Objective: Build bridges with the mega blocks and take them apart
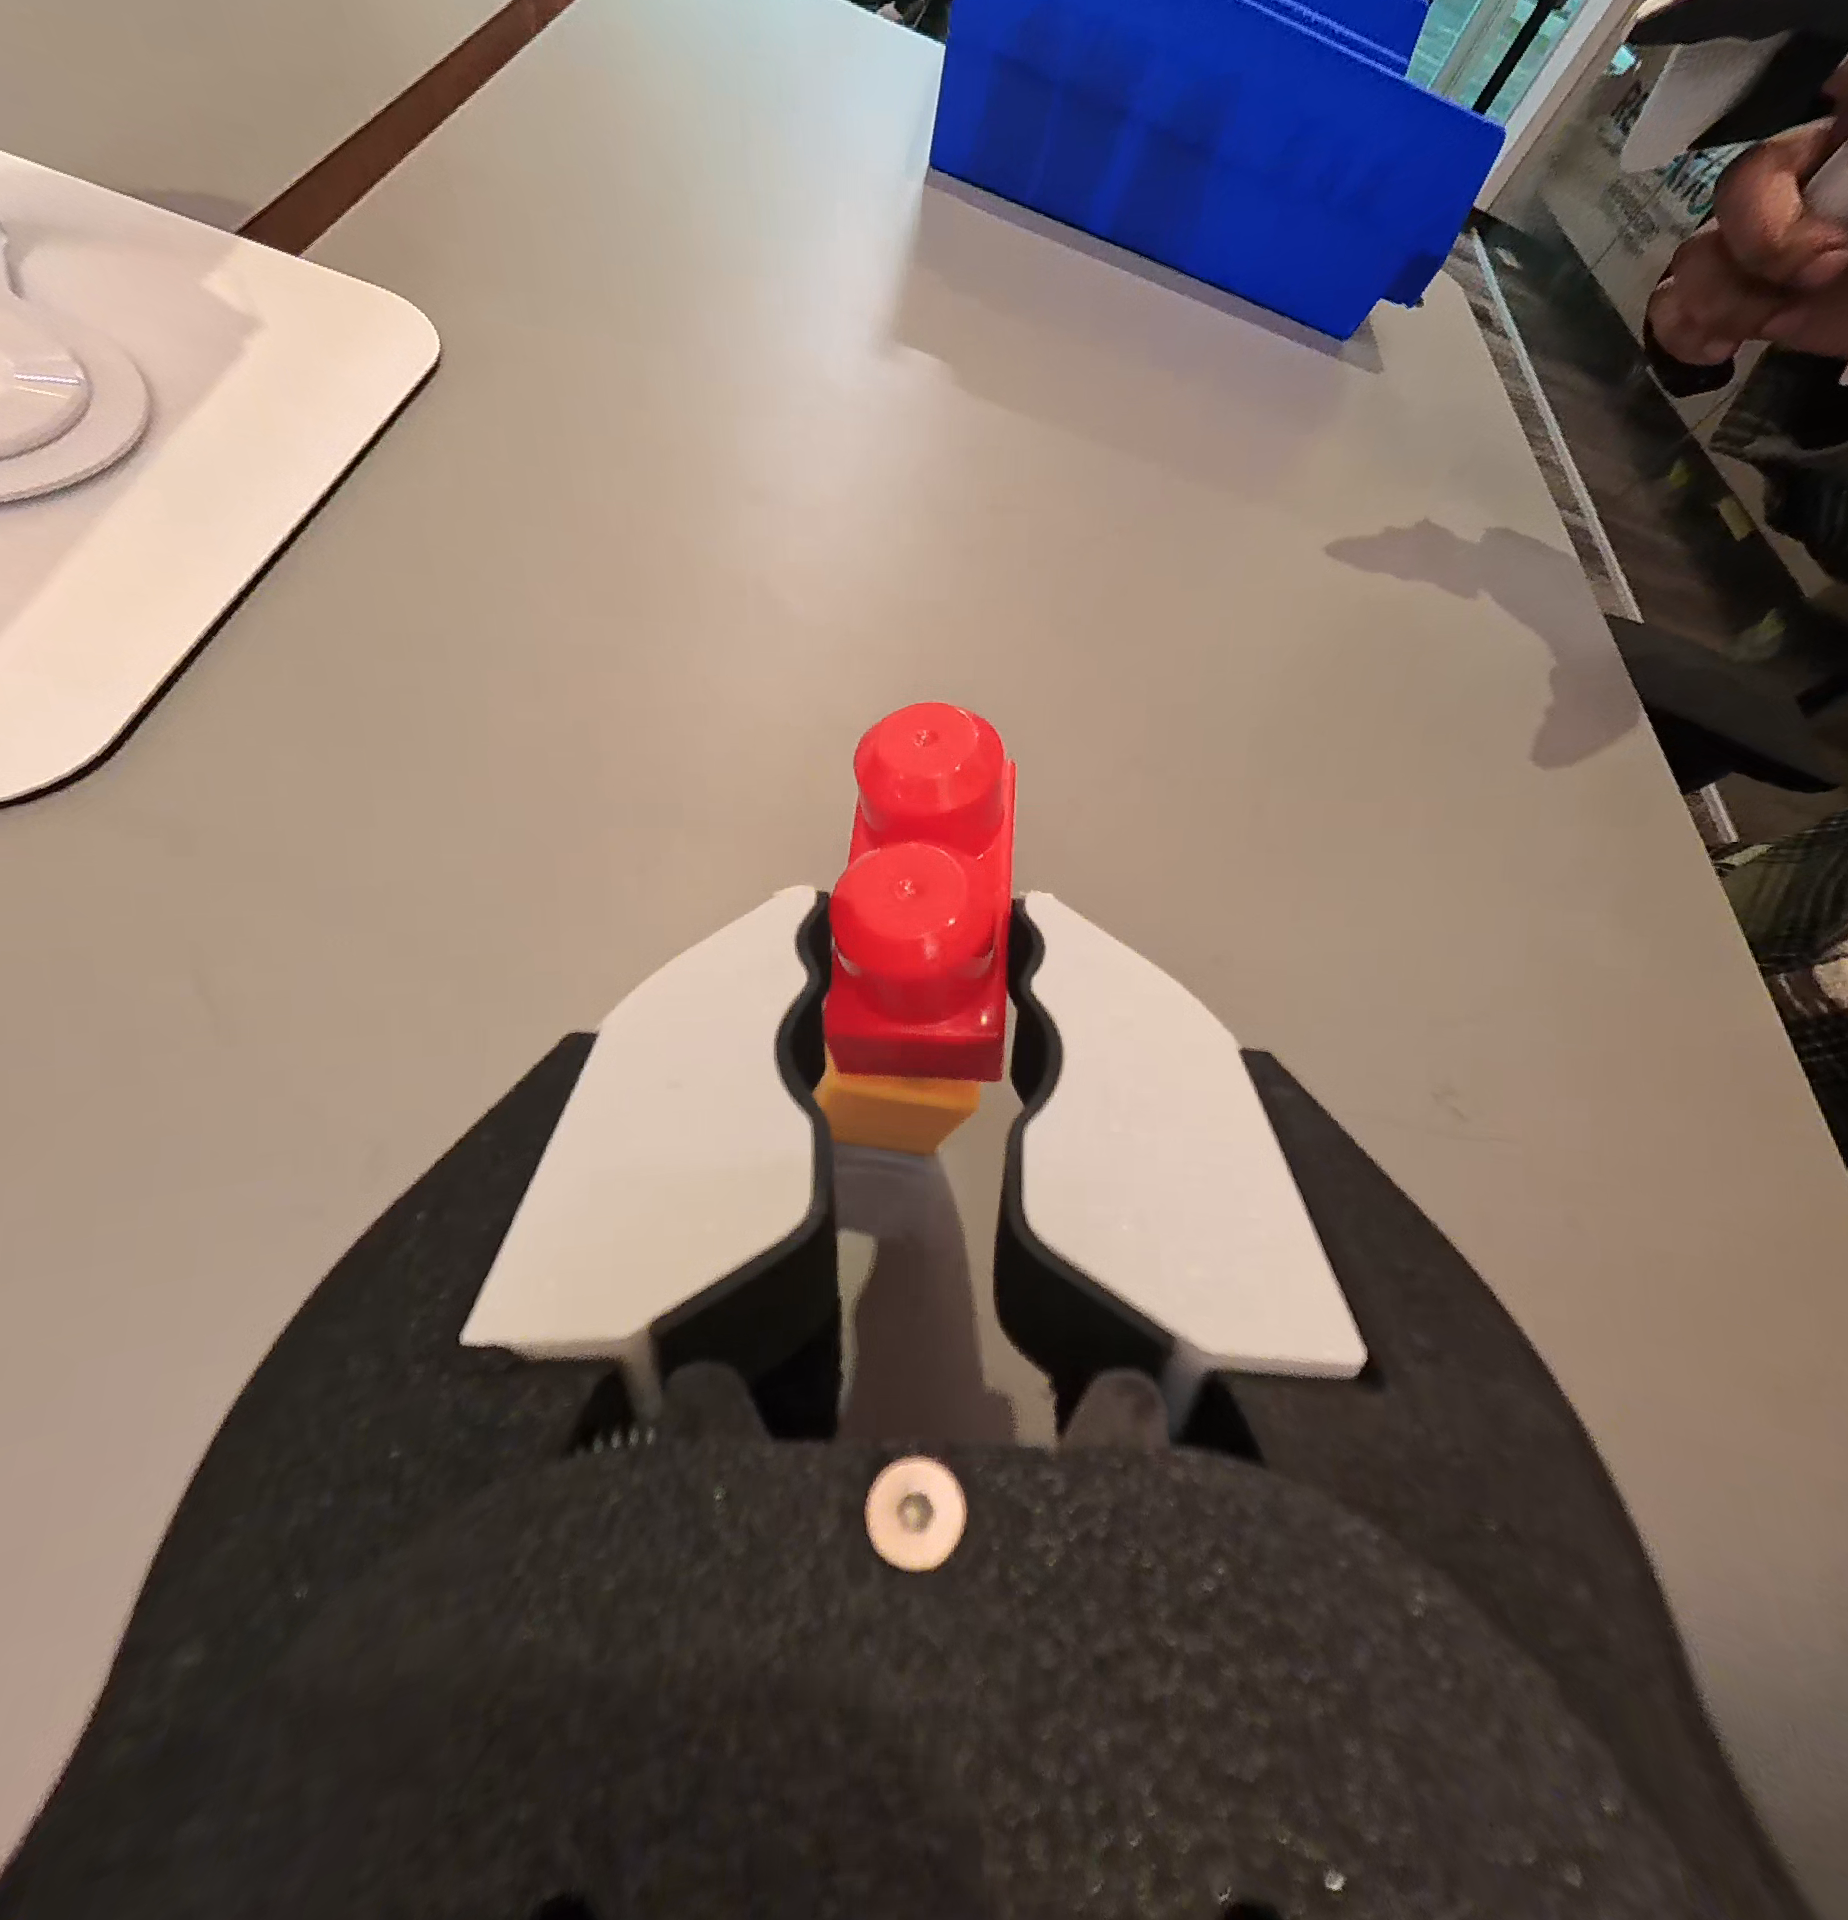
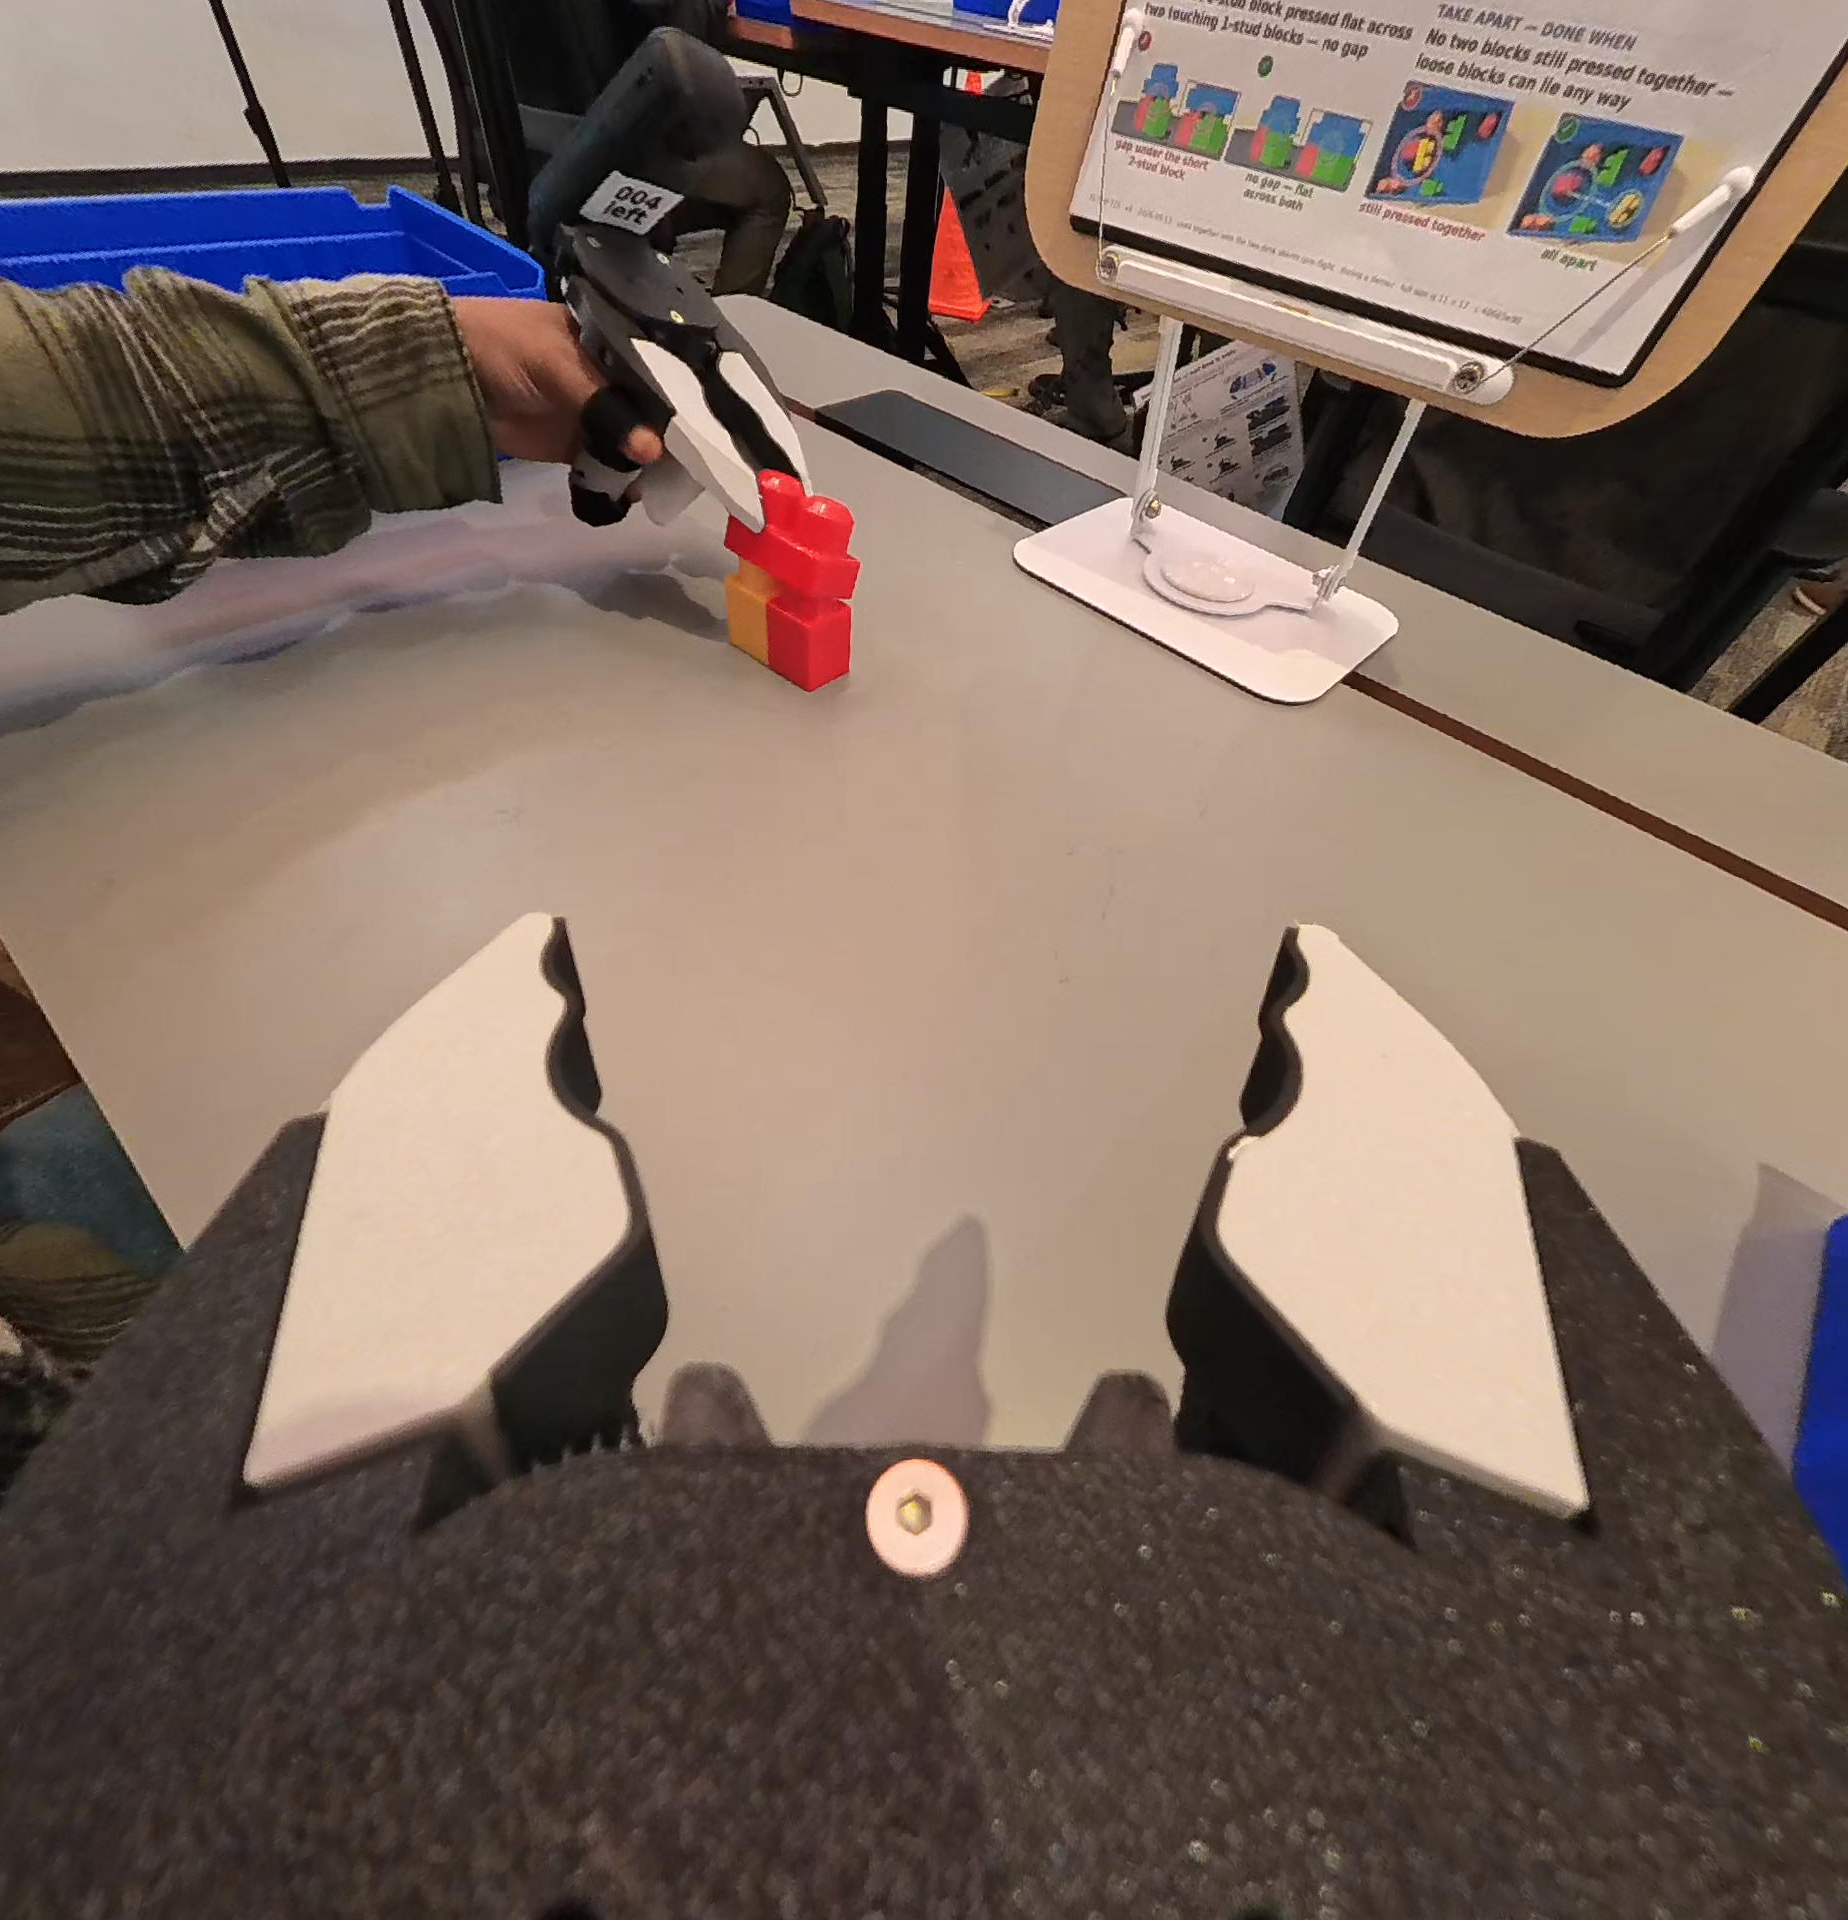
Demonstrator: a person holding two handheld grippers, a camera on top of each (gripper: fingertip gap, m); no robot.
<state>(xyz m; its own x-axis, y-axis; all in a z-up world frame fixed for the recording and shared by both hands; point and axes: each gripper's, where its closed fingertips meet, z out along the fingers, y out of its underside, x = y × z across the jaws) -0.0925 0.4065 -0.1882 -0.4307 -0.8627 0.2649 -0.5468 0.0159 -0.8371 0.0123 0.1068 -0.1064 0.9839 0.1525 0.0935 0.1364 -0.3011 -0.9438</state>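
Observation:
A red two-stud block (image 1: 930,779) sits on top of an orange block (image 1: 894,1112) on the grey table (image 1: 691,520). My left gripper (image 1: 920,899) is shut on the near end of the red two-stud block. In the right wrist view the left gripper (image 2: 780,494) holds that block (image 2: 806,545) across an orange block (image 2: 743,618) and a red single block (image 2: 816,639), which stand side by side. The top block looks slightly tilted. My right gripper (image 2: 925,930) is open and empty, low over the table, well in front of the stack.
A blue bin (image 1: 1190,156) stands at the far end of the table, also in the right wrist view (image 2: 224,239). An instruction board (image 2: 1419,156) on a white stand base (image 2: 1211,613) is at the right. A flat black device (image 2: 961,447) lies behind the stack. A sleeved arm (image 2: 172,416) holds the left gripper. The tips of one gripper are about 35 cm away from the tips of the other.

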